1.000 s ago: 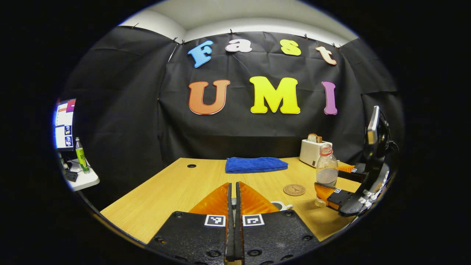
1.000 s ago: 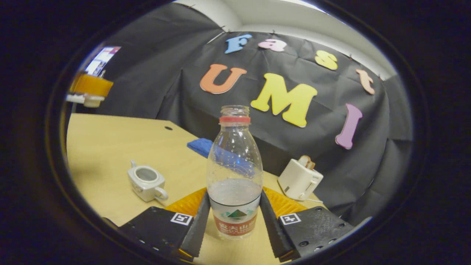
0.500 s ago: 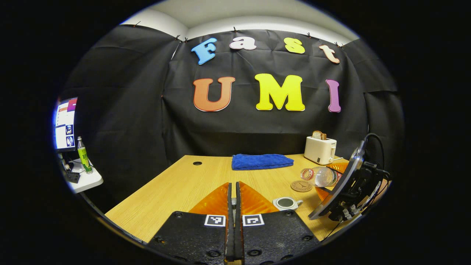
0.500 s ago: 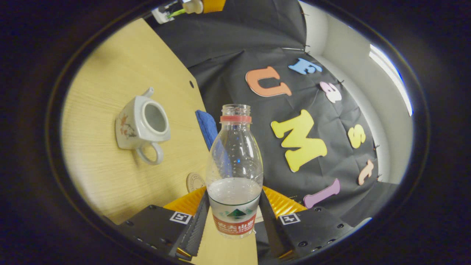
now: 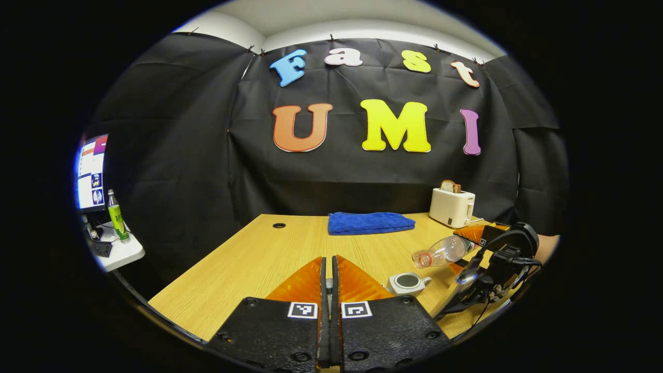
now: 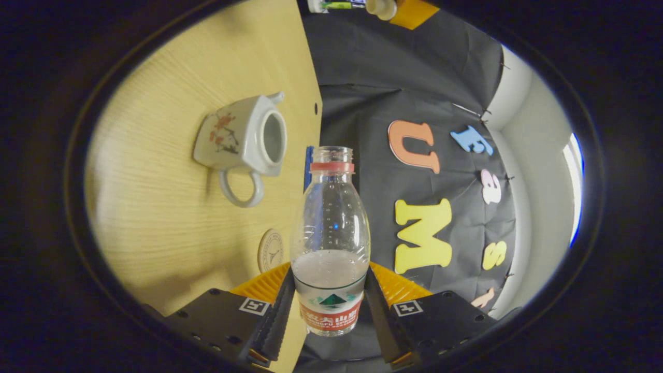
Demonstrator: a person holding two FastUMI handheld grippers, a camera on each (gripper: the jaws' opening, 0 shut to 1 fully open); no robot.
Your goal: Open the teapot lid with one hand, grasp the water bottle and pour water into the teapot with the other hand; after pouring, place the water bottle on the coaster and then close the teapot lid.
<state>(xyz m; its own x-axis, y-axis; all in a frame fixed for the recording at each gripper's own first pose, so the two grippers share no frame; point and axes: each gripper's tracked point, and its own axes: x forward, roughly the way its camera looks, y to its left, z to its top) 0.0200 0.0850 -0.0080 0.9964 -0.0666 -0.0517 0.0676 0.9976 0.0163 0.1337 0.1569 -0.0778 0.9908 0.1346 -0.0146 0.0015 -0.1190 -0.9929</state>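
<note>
Black cloth hangs behind a wooden desk (image 5: pixel 248 259). On the desk sits the teapot (image 5: pixel 407 283) with its top open, so the lid is already off. I cannot see the lid, but the left gripper (image 5: pixel 327 282) is squeezed shut on something small, maybe the lid knob.

In the left gripper view, the bottle (image 5: pixel 441 252) hangs at about 2 o'clock from the teapot, tipped on its side with its mouth near the pot. The right gripper (image 6: pixel 327 290) squeezes the bottle (image 6: pixel 330 243) low down, both fingers (image 6: pixel 279 311) pressing on it. No water looks to be coming out yet, so I think the pouring is just starting.

Just beside the bottle lies the round coaster (image 6: pixel 270 250), bare. Farther back are a blue towel (image 5: pixel 370 223) and a toaster (image 5: pixel 451 206).

Left to do: pour, set the bottle on the coaster, close the lid.
</note>
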